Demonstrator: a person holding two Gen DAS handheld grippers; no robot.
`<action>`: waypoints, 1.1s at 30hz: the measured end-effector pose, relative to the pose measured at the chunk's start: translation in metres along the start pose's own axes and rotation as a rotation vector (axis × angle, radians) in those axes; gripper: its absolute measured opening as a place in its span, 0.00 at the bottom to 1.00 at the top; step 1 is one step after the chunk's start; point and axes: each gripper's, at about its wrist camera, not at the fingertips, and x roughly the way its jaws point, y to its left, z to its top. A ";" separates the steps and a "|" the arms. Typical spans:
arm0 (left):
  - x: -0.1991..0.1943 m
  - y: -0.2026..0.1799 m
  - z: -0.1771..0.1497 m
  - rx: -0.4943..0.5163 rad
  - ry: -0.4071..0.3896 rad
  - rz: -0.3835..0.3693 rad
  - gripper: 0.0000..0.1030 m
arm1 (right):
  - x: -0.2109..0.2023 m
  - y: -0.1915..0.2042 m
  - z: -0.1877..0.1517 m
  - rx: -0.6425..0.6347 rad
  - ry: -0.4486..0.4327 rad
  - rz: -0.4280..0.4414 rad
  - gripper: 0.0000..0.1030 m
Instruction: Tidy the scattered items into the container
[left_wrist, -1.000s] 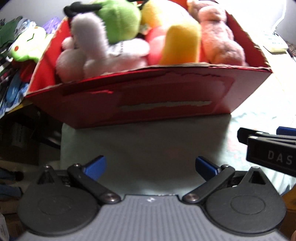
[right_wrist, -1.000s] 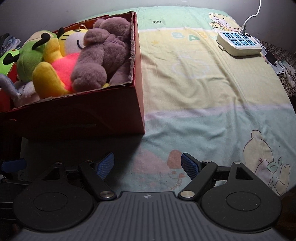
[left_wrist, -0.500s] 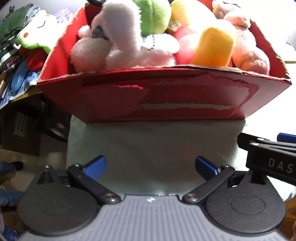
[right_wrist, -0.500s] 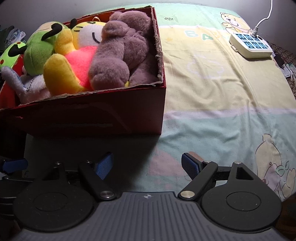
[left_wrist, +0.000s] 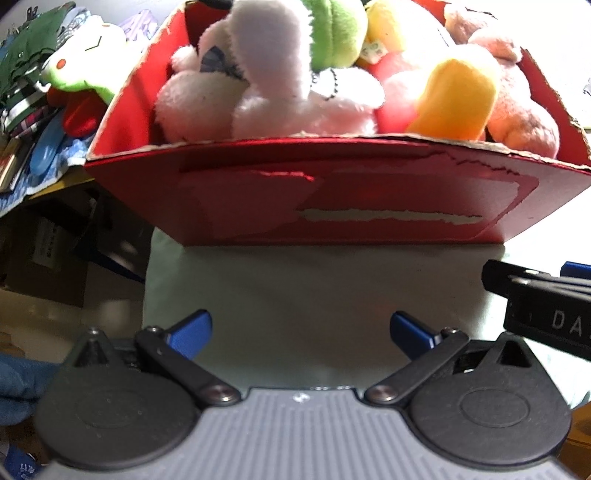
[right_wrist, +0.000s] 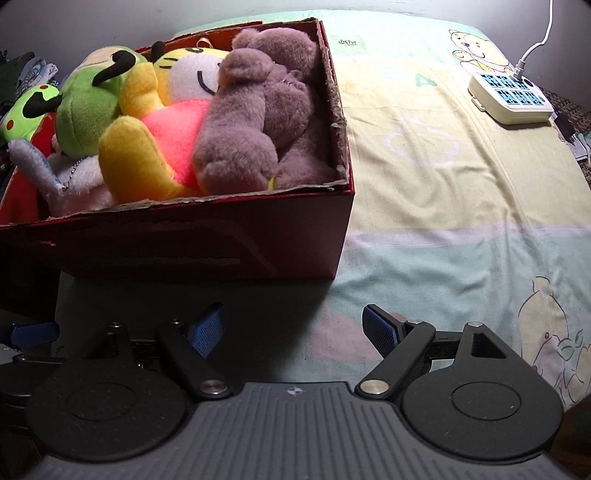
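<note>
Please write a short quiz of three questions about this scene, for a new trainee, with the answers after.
1. True or false: the left gripper holds a plush toy.
2. Which toy lies nearest the right wall of the red box in the right wrist view? A) green plush B) grey-brown bear C) white rabbit
3. Fill in: the white power strip lies on the ____, apart from the box.

Key
1. False; both the left gripper and the right gripper are open and empty.
2. B, the grey-brown bear; the green plush and the white rabbit lie further left.
3. bedsheet.
</note>
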 end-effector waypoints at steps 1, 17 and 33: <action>-0.001 0.001 0.000 -0.002 -0.002 0.001 0.99 | 0.000 0.001 0.000 -0.002 0.000 0.002 0.81; 0.003 0.008 -0.005 -0.019 0.004 -0.009 0.99 | 0.000 -0.003 -0.006 0.019 0.015 0.011 0.81; 0.003 0.007 -0.005 -0.013 -0.011 -0.002 0.99 | 0.000 -0.005 -0.005 0.011 0.009 -0.010 0.81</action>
